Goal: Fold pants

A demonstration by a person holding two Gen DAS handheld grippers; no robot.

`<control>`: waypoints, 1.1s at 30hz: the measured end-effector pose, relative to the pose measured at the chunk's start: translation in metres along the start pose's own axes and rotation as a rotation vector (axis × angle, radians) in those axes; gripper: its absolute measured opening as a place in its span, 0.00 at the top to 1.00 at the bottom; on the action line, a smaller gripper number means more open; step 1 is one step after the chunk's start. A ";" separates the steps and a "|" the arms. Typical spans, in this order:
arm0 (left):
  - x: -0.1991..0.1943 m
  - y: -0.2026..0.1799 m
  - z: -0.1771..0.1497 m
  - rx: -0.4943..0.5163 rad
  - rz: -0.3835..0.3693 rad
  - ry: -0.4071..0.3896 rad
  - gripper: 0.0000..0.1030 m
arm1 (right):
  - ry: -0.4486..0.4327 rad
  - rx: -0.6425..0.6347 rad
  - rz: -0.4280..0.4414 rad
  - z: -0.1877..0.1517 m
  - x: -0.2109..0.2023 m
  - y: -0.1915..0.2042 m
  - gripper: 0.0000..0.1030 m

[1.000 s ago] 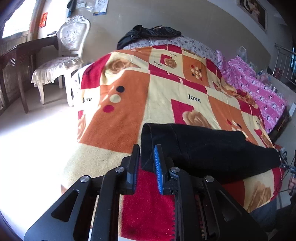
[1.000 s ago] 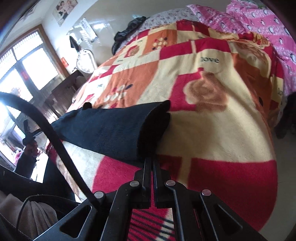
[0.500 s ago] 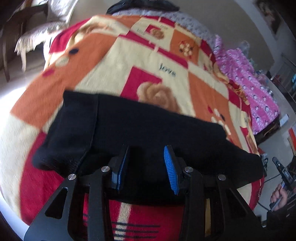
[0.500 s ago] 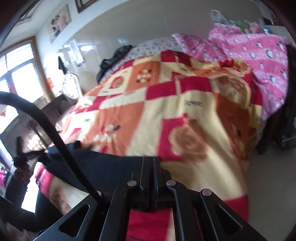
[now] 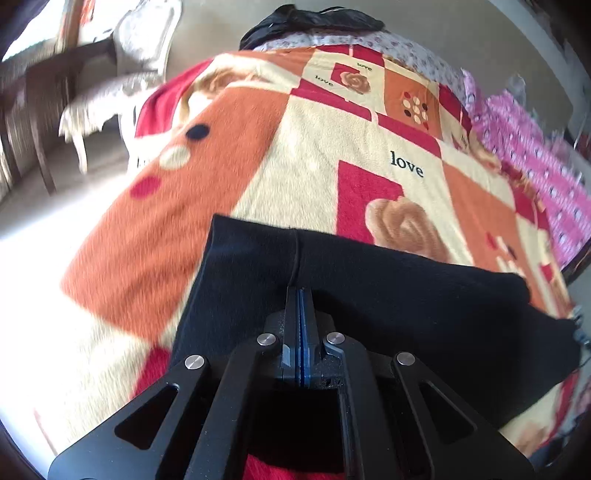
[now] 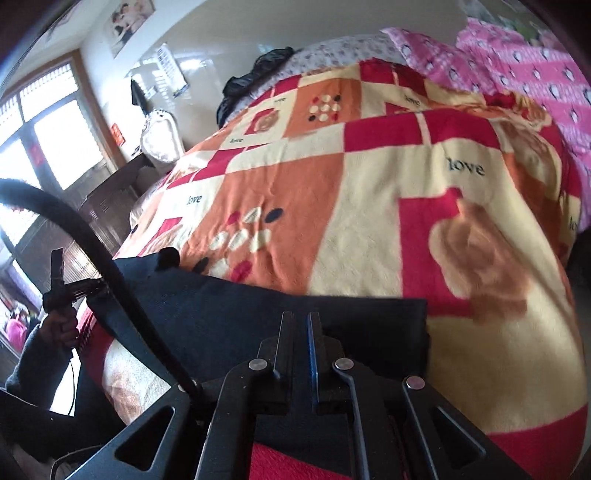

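Black pants (image 5: 406,302) lie folded lengthwise across the near part of a patchwork blanket (image 5: 314,155). In the left wrist view my left gripper (image 5: 300,293) is shut, its tips pinching the cloth at a seam near the pants' left end. In the right wrist view the pants (image 6: 258,306) run from the left to a squared end beside my right gripper (image 6: 300,317), which is shut on their near edge with only a thin slit between the fingers. The left gripper (image 6: 88,286) shows there too, at the far end, held by a person's hand (image 6: 62,326).
The bed carries a pink quilt (image 5: 535,155) on the right and a dark garment (image 5: 310,22) at the head. A chair (image 5: 122,74) and a dark wooden table (image 5: 44,85) stand on the floor to the left. A black cable (image 6: 92,251) crosses the right wrist view.
My left gripper went from the pants' left end onto the cloth, opened wide, then shut on it. The right gripper swung sideways and stayed shut; the pants' end now lies right of it.
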State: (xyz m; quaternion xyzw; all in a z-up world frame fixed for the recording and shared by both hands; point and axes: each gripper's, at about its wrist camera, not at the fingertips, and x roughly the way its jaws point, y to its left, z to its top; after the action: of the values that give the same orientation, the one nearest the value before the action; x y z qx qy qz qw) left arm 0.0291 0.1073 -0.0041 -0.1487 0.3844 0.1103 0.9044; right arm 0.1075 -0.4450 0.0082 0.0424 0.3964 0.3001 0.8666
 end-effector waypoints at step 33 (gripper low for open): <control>-0.026 0.007 -0.032 -0.046 -0.105 -0.084 0.97 | -0.090 -0.013 0.090 0.013 -0.021 0.025 0.85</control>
State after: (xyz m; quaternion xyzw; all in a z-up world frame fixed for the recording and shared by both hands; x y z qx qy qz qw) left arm -0.0123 0.1001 -0.0079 -0.1848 0.3352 0.0776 0.9206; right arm 0.0943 -0.4343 0.0386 0.0678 0.3525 0.3390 0.8696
